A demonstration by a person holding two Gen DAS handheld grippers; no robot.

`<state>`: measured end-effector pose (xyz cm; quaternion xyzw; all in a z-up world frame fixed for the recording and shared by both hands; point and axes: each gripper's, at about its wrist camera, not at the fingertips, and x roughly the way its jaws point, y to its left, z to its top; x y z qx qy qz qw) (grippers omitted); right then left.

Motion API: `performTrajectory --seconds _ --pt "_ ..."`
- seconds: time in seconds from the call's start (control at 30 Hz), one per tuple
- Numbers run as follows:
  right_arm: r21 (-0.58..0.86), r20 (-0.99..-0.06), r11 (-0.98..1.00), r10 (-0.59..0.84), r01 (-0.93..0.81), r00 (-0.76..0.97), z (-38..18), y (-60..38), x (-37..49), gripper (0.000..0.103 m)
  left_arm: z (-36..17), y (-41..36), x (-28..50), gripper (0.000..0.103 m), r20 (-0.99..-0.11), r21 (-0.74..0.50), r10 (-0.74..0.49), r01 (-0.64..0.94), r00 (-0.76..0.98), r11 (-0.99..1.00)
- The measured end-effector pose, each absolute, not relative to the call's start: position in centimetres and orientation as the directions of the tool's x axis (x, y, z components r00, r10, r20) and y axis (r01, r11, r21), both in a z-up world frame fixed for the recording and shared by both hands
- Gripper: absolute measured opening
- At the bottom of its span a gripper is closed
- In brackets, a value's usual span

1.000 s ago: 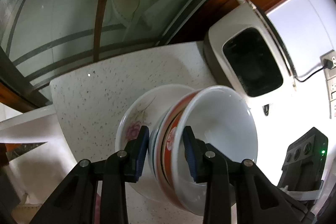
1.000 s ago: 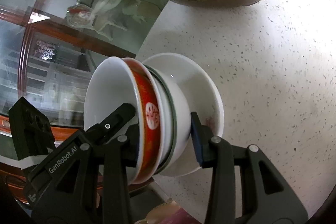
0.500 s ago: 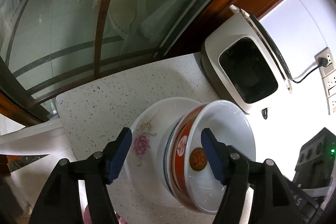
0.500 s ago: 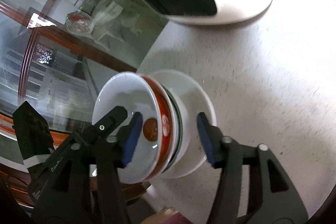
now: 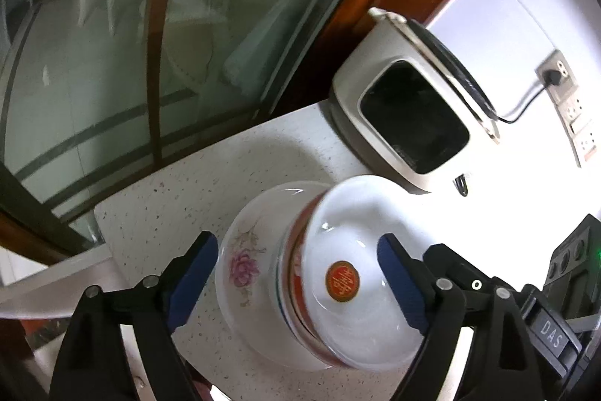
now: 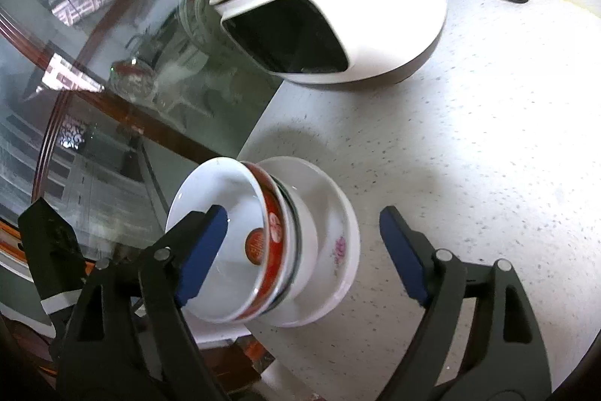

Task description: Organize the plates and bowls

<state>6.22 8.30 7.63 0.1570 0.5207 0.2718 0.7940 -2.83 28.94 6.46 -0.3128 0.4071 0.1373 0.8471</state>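
The stacking itself looks done: a red-banded bowl [image 5: 360, 273] sits nested on top of at least one more bowl, and that pile rests in a flowered plate [image 5: 244, 269] on the speckled white surface [image 5: 157, 213], close to the surface's edge beside the glass cabinet door [image 5: 112, 62]. From the plate, the white rice cooker [image 5: 409, 123] lies toward one o'clock in the left wrist view, well apart from the stack. The left claw [image 5: 296, 282] is opening, its blue pads standing off either side of the pile with nothing pressed between them. The right claw [image 6: 304, 250] is opening too; the stack lies between its pads, but the near pad only overlaps the top bowl's rim in the picture and no grip shows. So the crockery appears set down and let go, both claws empty. What is left, as far as can be judged, is to draw both claws clear without nudging the pile, which stands near the edge. No other loose plates or bowls show in either view, so whether more remain cannot be told.
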Motion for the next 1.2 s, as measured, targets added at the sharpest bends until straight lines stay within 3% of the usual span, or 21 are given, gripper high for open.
performTrajectory --seconds 0.07,0.2,0.4,0.63,0.87,1.0,1.2 --pt "0.536 -0.724 0.801 0.599 -0.268 0.342 8.1 7.1 5.7 0.087 6.8 28.3 -3.2 0.103 -0.775 -0.403 -0.003 -0.491 0.632 0.772" --pt "0.541 -0.707 0.8 0.6 -0.259 0.375 8.3 4.5 4.4 0.087 8.3 26.9 -4.6 0.103 -0.743 -0.369 0.057 -0.48 0.666 0.796" --pt "0.534 -0.71 0.802 0.598 -0.269 0.372 8.7 1.2 2.3 0.088 12.8 21.9 -8.7 0.103 -0.65 -0.178 0.286 -0.507 0.704 0.844" --pt "0.347 -0.693 0.838 0.531 -0.421 0.487 10.5 -1.1 -1.9 0.088 17.5 15.6 -13.8 0.103 -0.502 -0.015 0.505 -0.591 0.702 0.806" --pt "0.088 -0.634 0.823 0.48 -0.561 0.606 10.2 -2.5 -7.2 0.089 13.3 14.9 -15.4 0.103 -0.643 -0.144 0.407 -0.624 0.649 0.768" --pt "0.1 -0.637 0.842 0.463 -0.53 0.616 8.9 -4.6 -8.1 0.089 10.4 14.9 -16.7 0.103 -0.684 -0.161 0.419 -0.684 0.597 0.712" --pt "0.077 -0.638 0.839 0.456 -0.539 0.621 7.9 -6.2 -9.6 0.089 8.7 12.7 -18.3 0.103 -0.669 -0.131 0.457 -0.698 0.586 0.704"
